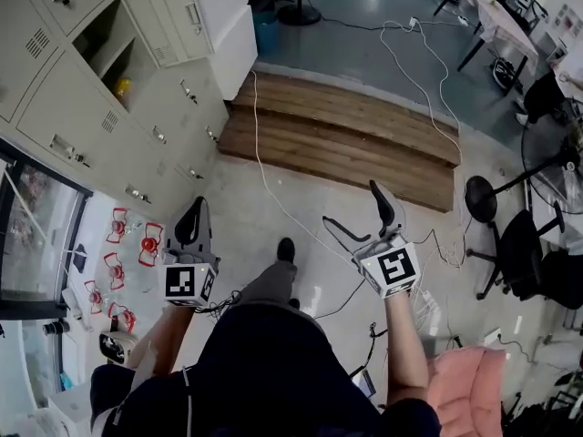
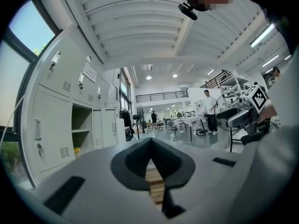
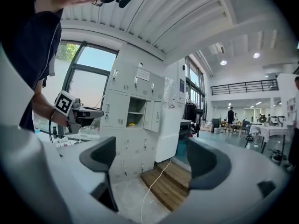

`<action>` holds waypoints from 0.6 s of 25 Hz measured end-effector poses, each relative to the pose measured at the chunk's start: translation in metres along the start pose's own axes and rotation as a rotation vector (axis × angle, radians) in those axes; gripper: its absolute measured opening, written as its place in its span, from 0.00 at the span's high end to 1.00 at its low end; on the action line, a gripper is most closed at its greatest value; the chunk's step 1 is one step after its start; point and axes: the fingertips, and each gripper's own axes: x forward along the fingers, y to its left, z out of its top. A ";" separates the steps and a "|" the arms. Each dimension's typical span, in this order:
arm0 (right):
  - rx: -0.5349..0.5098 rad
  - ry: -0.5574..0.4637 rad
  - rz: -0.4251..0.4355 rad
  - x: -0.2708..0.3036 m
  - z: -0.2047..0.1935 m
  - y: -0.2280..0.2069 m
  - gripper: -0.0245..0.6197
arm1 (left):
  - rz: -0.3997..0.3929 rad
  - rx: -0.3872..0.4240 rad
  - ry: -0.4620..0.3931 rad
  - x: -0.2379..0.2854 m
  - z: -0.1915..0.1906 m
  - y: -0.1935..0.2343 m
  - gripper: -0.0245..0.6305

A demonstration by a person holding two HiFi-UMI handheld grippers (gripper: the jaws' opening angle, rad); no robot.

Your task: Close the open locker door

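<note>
Grey metal locker door [image 1: 157, 27]; upright; swung open

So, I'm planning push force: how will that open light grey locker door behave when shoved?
The open light grey metal locker door looks thin-panelled, so it is probably light and quick to swing on its hinges. Being flat sheet metal, it likely stays stiff but may rebound if slammed.
</note>
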 end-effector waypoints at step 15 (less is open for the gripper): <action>-0.050 -0.022 0.252 0.246 0.012 -0.236 0.23 | 0.191 -0.054 0.036 0.307 -0.016 0.027 0.96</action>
